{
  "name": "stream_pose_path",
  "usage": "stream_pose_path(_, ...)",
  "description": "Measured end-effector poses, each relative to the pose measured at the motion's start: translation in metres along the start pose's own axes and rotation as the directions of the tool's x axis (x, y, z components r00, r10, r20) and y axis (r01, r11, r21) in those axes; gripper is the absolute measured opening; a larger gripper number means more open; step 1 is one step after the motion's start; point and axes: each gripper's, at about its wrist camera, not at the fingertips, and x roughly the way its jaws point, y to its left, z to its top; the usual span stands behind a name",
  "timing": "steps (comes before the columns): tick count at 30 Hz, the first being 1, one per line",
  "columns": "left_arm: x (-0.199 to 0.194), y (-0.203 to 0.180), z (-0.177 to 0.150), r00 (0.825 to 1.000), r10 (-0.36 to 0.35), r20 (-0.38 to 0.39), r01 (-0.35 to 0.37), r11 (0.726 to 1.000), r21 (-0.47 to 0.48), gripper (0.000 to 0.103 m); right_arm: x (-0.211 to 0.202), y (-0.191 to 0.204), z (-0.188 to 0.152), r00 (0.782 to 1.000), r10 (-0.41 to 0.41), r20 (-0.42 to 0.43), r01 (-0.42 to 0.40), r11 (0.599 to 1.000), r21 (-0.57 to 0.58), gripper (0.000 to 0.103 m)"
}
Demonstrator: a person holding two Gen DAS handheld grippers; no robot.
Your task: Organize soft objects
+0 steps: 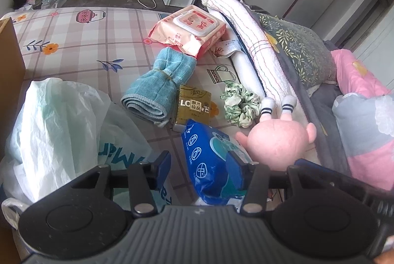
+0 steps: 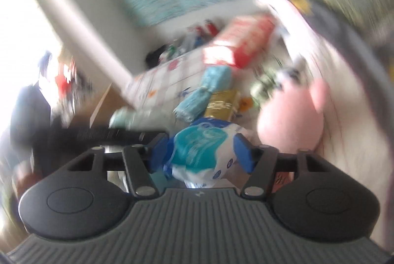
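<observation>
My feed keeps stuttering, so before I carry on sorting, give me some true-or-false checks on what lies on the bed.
1. The rolled light-blue towel has a band around its middle. True.
2. The pink plush toy sits on top of the white water dispenser. False: it lies on the bed, beside the blue plastic packet.
3. The green patterned fabric scrunchie lies to the right of the gold tissue pack. True.
4. The pink lidded wet-wipe pack lies inside the brown cardboard box. False: it lies on the checked bed sheet, beyond the towel.
</observation>
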Motion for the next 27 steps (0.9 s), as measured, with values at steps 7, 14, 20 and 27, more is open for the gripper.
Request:
stream_pose_path(7, 0.022, -0.005, 0.007, 0.999, 0.003, -0.042, -0.003, 1.0, 0.015, 0.055, 0.046, -0.052, -0.014, 0.995, 0.056, -0.082, -0.023, 0.931, 0.364, 0.064)
stream_pose_path(14, 0.039, -0.008, 0.013, 0.996, -0.007, -0.092, 0.007, 1.0, 0.006, 0.054, 0.076, -0.075, -0.027, 0.987, 0.1, -0.126, -0.021, 0.859, 0.512, 0.061)
stream_pose_path(20, 0.048, -0.006, 0.016, 0.993, -0.028, -0.118, 0.025, 0.999, -0.021, 0.046, 0.1, -0.085, -0.038, 0.981, 0.142, -0.13, -0.039, 0.808, 0.588, 0.05)
stream_pose_path(27, 0.044, -0.011, 0.015, 0.993, -0.028, -0.112, 0.028, 1.0, 0.001, 0.042, 0.105, -0.083, -0.044, 0.981, 0.159, -0.114, -0.058, 0.791, 0.609, 0.043)
